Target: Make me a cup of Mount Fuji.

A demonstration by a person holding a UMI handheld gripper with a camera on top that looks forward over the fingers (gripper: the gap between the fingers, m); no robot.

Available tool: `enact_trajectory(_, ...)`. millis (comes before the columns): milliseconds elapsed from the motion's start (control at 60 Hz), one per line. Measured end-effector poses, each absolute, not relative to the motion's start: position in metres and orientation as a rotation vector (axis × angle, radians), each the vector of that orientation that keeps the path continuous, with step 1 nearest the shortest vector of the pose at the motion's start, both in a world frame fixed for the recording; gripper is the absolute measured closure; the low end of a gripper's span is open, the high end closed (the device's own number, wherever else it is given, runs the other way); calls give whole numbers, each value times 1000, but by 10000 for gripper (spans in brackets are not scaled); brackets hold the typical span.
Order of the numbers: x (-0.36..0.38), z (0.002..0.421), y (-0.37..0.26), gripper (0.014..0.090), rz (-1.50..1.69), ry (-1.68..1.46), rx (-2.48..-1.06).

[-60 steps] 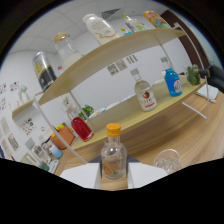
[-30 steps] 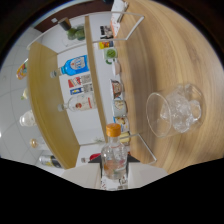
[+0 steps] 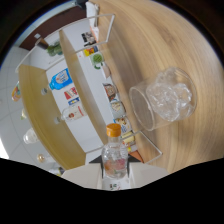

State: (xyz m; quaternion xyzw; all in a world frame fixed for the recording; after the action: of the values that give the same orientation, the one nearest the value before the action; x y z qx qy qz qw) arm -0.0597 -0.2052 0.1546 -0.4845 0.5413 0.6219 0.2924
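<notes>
1. Glass tumbler (image 3: 162, 99), clear, round and packed with ice cubes, is where the drink is to be built; in the gripper view it stands on the pale wooden surface (image 3: 165, 40) at about two o'clock from the tongs and beyond them, and it looks tipped only because the whole view is rolled on its side.
2. Small clear bottle with an orange cap (image 3: 115, 156) sits at six o'clock, right at the tongs (image 3: 115, 172). It seems to be carried in them, but the fingers themselves are hidden, so I cannot tell whether they are spread or pressed.
3. Progress, as I judge it: ice is in the tumbler, yet I can make out no coloured liquid there. The bottle's cap is on, so opening and pouring appear to be left, along with whatever else the recipe needs.
4. Contents: the bottle looks partly filled with a clear liquid and bears an orange mark on its label; the tumbler holds ice only, as far as I can see.
5. Wooden shelves (image 3: 37, 102) at nine to eleven o'clock carry more bottles, among them a blue-labelled bottle (image 3: 60, 79) and a red-labelled one (image 3: 74, 111); their fill levels are too small to tell.
</notes>
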Motion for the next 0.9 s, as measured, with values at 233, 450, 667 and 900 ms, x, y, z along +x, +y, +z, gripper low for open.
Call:
enact_trajectory(233,-83,189,-209,690,924,639,-1723)
enact_trajectory(450,-146,169,-208,692,414,77,-1833)
enact_trajectory(667,-184,84,-206,691,219,-82,-2003)
enact_trajectory(900,-192,26,-208,690,168,-83,-2157)
